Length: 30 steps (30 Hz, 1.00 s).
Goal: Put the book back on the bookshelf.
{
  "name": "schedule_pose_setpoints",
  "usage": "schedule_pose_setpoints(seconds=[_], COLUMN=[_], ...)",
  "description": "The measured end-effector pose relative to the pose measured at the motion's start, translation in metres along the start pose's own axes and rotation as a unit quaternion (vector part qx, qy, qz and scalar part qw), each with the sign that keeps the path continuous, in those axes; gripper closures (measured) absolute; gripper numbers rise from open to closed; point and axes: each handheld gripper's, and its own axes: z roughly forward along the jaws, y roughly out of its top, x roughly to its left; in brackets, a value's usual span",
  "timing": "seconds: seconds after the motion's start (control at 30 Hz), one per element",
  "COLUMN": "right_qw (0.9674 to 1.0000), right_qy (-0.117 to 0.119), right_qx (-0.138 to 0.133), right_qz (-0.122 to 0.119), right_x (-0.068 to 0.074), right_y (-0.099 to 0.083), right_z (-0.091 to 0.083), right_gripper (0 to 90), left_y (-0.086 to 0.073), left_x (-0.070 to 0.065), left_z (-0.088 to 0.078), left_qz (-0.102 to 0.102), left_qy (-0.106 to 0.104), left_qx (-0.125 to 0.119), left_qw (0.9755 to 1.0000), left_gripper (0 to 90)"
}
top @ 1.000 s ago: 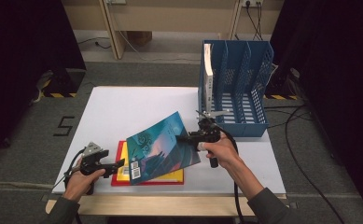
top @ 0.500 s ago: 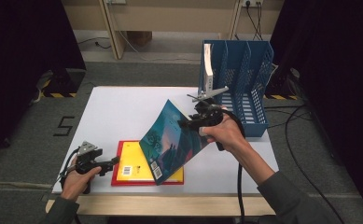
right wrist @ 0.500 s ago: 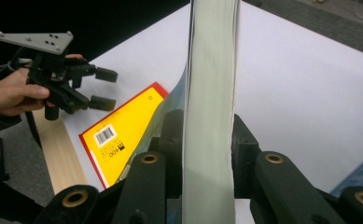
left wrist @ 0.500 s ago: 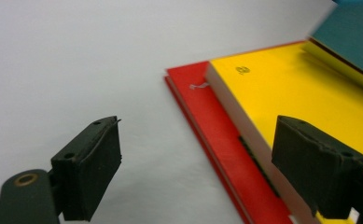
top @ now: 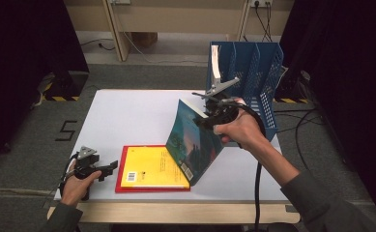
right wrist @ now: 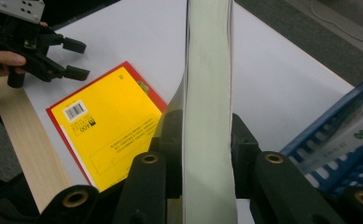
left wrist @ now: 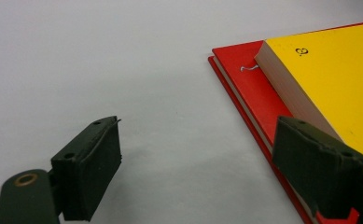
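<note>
my right claw [top: 206,112] is clamped on the top edge of the teal book [top: 195,140], page block squeezed between the pads, the book lifted steeply with its lower corner near the yellow book [top: 151,166]. just behind it stands the blue file rack [top: 253,72], close at my right. my left claw [top: 109,168] sits low with jaws spread and empty, beside the red book's [left wrist: 258,88] edge; bare white worktop [top: 132,116] lies open beyond.
</note>
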Motion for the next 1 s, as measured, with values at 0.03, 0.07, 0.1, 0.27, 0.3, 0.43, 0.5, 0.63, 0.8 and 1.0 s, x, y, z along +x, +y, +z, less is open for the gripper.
schedule_pose_setpoints(seconds=[0.03, 0.07, 0.1, 0.27, 0.3, 0.43, 0.5, 0.63, 0.8, 1.0], right_qw=[1.0000, 0.9999, 0.9998, 0.9990, 0.9985, 0.9974, 0.9971, 0.9968, 0.9972, 0.9956], right_qy=[-0.006, -0.009, -0.013, -0.035, -0.043, -0.059, -0.062, -0.061, -0.050, -0.045], right_qx=[0.002, 0.004, 0.007, 0.022, 0.027, 0.038, 0.040, 0.050, 0.055, 0.082], right_qz=[-0.003, -0.007, -0.012, -0.017, -0.022, -0.016, -0.014, -0.014, -0.007, 0.008], right_x=[0.001, 0.001, 0.001, -0.001, -0.002, -0.010, -0.013, -0.016, -0.020, -0.026], right_y=[0.001, 0.001, 0.001, -0.001, -0.002, -0.008, -0.012, -0.019, -0.022, -0.016], right_z=[-0.002, -0.004, -0.007, -0.014, -0.016, -0.020, -0.020, -0.018, -0.013, -0.010], right_gripper=[73.8, 73.8, 73.7, 73.6, 73.6, 73.5, 73.5, 73.3, 73.1, 72.2], left_y=[0.000, 0.000, 0.000, -0.001, -0.001, -0.001, -0.001, -0.002, -0.003, -0.004], left_x=[0.000, -0.001, -0.001, 0.000, 0.000, 0.000, -0.001, -0.001, -0.004, -0.005], left_z=[0.000, 0.001, 0.001, 0.002, 0.002, 0.003, 0.004, 0.007, 0.008, 0.008], left_qz=[0.001, 0.001, 0.001, 0.003, 0.003, 0.005, 0.007, 0.015, 0.044, 0.049], left_qy=[0.000, -0.001, -0.001, 0.001, -0.001, 0.000, 0.000, 0.002, 0.012, 0.013], left_qx=[0.000, 0.000, 0.000, 0.006, 0.006, 0.007, 0.010, 0.020, 0.026, 0.026], left_qw=[1.0000, 1.0000, 1.0000, 1.0000, 1.0000, 1.0000, 0.9999, 0.9997, 0.9986, 0.9984], left_gripper=[14.9, 14.9, 14.9, 15.0, 15.0, 15.0, 15.0, 14.5, 14.5, 14.5])
